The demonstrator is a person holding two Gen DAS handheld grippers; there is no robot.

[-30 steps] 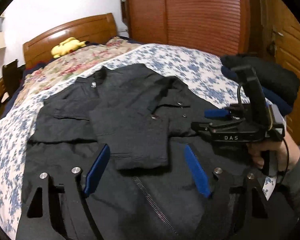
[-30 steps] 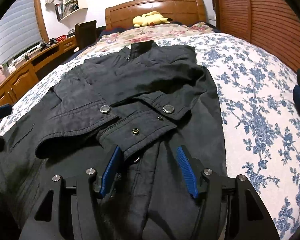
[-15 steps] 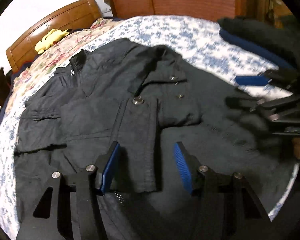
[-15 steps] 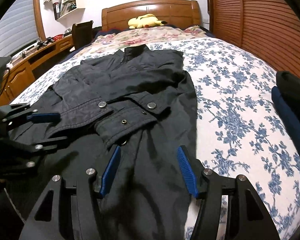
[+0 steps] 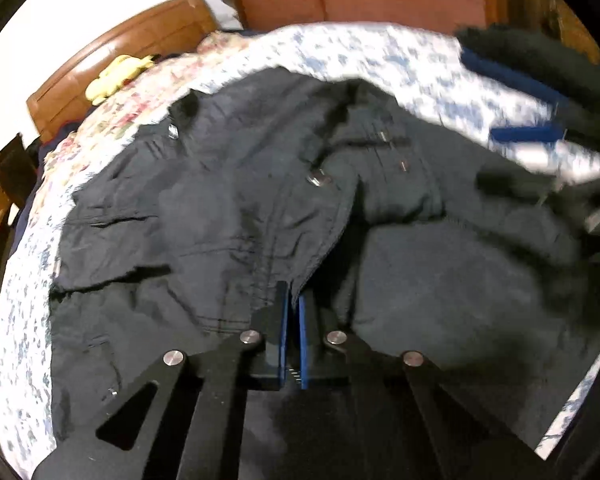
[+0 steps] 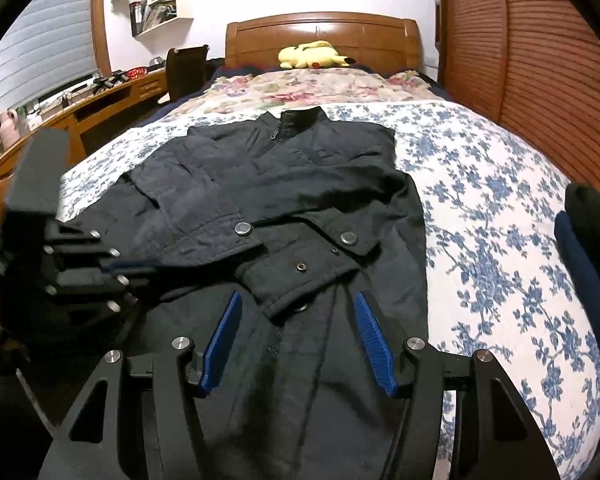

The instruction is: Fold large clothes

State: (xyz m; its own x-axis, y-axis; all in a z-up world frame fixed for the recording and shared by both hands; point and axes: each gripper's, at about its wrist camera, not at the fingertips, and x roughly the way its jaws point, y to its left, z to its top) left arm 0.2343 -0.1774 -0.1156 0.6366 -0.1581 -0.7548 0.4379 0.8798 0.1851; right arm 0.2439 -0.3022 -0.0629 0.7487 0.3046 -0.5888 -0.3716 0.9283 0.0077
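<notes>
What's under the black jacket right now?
The black jacket lies on the blue-floral bedspread, which shows around it. Its cuffs are folded across the front. Whatever lies directly beneath the jacket is covered.

The bed holds one black jacket with two silver snap buttons showing on its folded cuffs, one yellow plush toy, one stack of dark folded clothes, and two grippers, left gripper and right gripper.
</notes>
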